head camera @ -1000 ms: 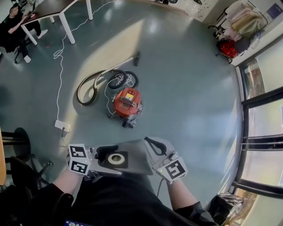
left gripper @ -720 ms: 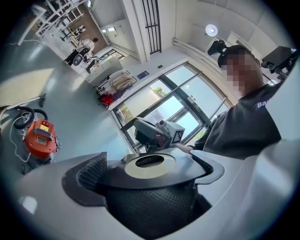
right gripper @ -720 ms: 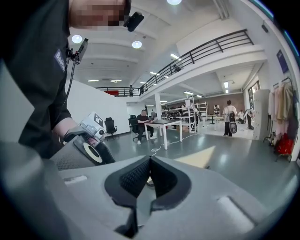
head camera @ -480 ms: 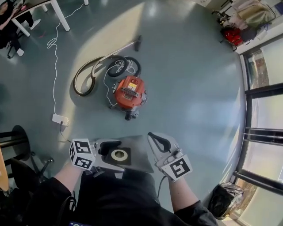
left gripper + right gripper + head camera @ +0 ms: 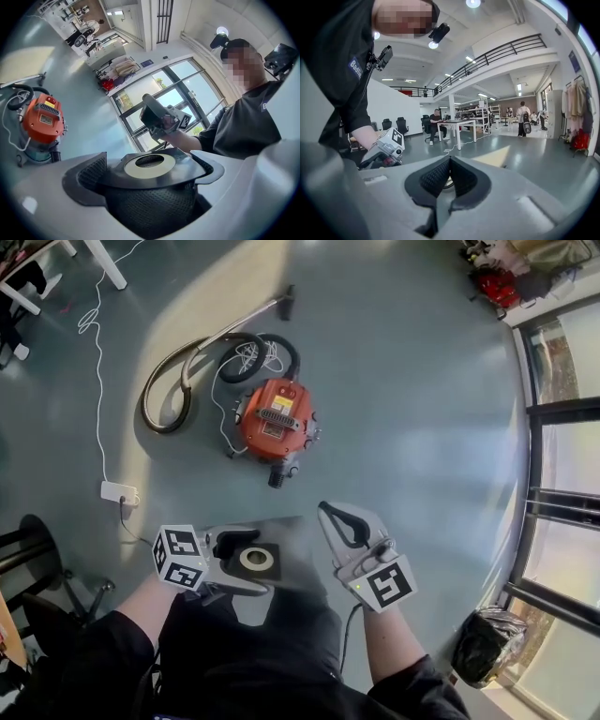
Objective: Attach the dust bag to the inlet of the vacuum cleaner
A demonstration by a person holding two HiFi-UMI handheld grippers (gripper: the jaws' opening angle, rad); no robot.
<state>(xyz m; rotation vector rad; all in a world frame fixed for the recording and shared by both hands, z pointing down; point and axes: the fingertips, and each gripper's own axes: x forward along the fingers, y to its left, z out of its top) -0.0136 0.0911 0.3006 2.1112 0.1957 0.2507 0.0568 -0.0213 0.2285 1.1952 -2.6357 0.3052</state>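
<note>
Floor (image 5: 422, 427): bare grey, wide open around the vacuum cleaner (image 5: 274, 421).

Vacuum cleaner: orange body, lid shut, upright on its wheels. Its long axis runs roughly toward the person, with the small front wheel at the near end. The inlet cannot be made out from the head view.

Hose (image 5: 159, 395): coiled on the vacuum cleaner's far-left side, wand pointing away beyond it.

Dust bag (image 5: 298, 563): grey and flat, held up off the floor on the near side of the vacuum cleaner and well apart from it. The collar (image 5: 255, 560) with its pale ring faces up.

Left gripper (image 5: 234, 557): jaws clamped on the collar, ring just past the pads. This gripper carries the bag.

Right gripper (image 5: 328, 514): jaws pressed fully together at the bag's right edge. Cannot tell whether a fold of bag is nipped between them.

Power strip (image 5: 117, 491): on the floor, near-left of the vacuum cleaner, with a white cord (image 5: 97, 362) trailing off.

Key relation: the vacuum cleaner lies almost straight ahead of the bag. Both grippers stand about equally far from it, the left a shade more in line. Judgement: the lid has to come open before the collar can go on, and the right gripper looks the freer one for that.
</note>
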